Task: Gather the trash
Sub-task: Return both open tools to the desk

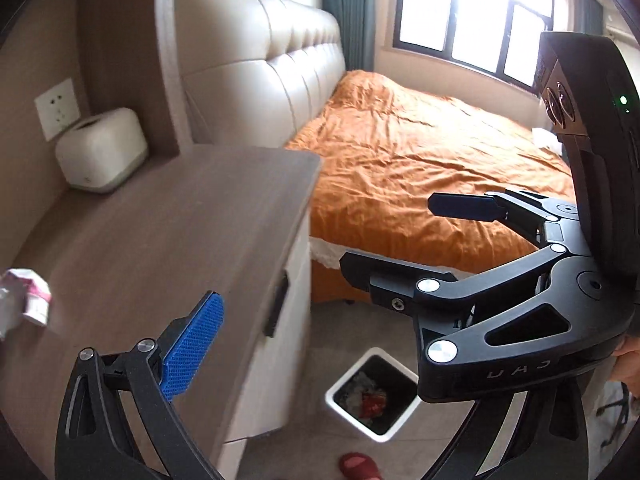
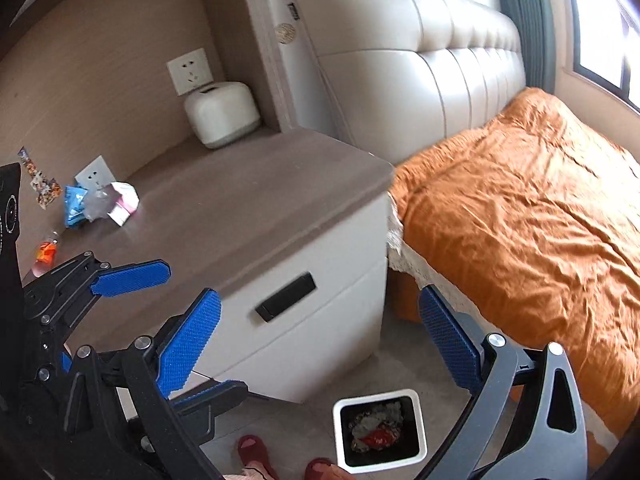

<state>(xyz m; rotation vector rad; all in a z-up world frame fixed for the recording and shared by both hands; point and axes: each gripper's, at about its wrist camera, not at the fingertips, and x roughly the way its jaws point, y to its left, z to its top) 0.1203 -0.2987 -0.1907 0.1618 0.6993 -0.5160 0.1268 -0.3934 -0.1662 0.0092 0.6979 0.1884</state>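
A white square trash bin stands on the floor by the nightstand, with crumpled wrappers and something red inside; it also shows in the left wrist view. On the nightstand top lie a pink-and-white crumpled wrapper, a blue wrapper and an orange item. The pink wrapper shows at the left wrist view's edge. My right gripper is open and empty above the floor near the bin. My left gripper is open and empty at the nightstand's front edge.
A white tissue box stands at the back of the nightstand. The bed with an orange cover lies to the right. Red slippers are on the floor by the bin. The nightstand drawer has a black handle.
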